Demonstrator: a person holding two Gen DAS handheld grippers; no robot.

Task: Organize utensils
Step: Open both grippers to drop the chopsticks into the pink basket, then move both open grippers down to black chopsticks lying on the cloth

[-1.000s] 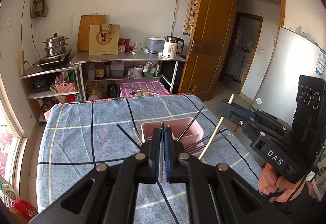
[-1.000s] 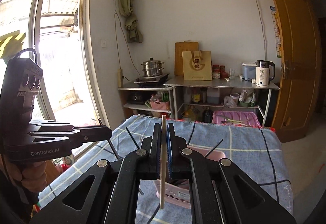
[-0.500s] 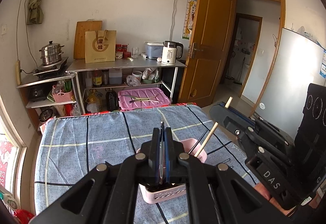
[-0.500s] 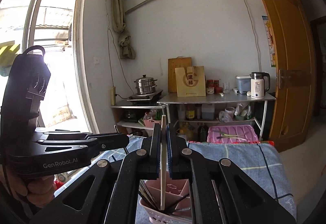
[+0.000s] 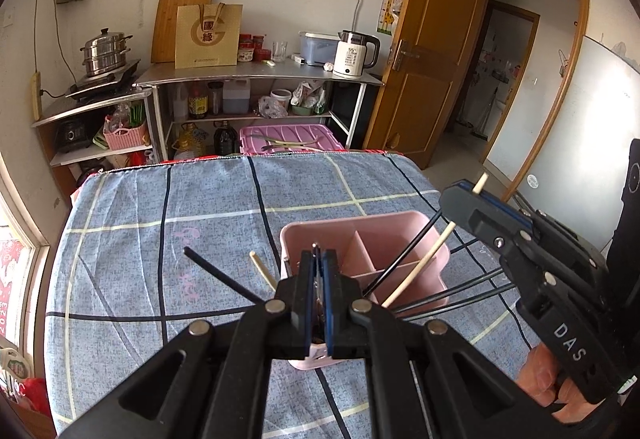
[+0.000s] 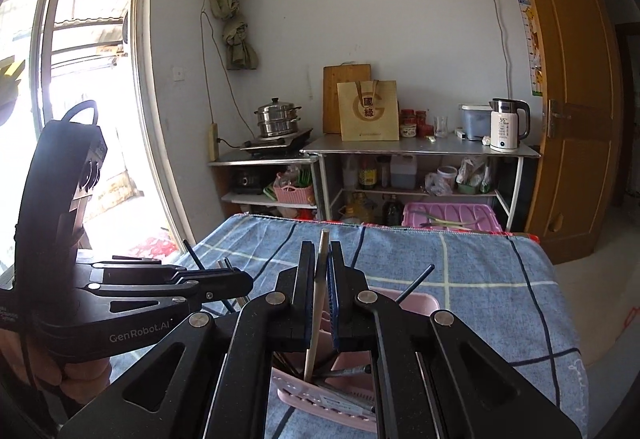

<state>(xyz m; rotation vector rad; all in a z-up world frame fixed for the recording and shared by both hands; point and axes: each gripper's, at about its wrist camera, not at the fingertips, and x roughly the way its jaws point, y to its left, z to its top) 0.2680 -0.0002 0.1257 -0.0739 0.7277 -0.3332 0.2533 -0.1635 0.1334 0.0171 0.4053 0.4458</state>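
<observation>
At the bottom centre of the left wrist view, the left gripper has its jaws pressed together. Whether anything thin sits between the pads cannot be told. Directly beyond the fingertips, at 12 o'clock, stands the pink divided basket on the blue checked tablecloth. A black chopstick leans out of the basket toward 1 o'clock. At 10 o'clock from the fingertips, another black chopstick and a pale stub project from behind the left finger. At 3 o'clock, the right gripper reaches in over the basket's right edge, with the right hand on its grip. The pale wooden chopstick passes through its jaws; the lower end lies inside the basket.

From the right wrist view, the right gripper is centred, and its jaws are opening. The pale wooden chopstick stands between them, tilted slightly toward 1 o'clock, with a thin gap showing beside it. Its lower end drops into the pink divided basket, which sits at 6 o'clock under the fingers, holding several dark utensils. At 9 o'clock, the left gripper lies level, its jaws together, held by the left hand. Dark chopstick tips rise just behind it.
</observation>
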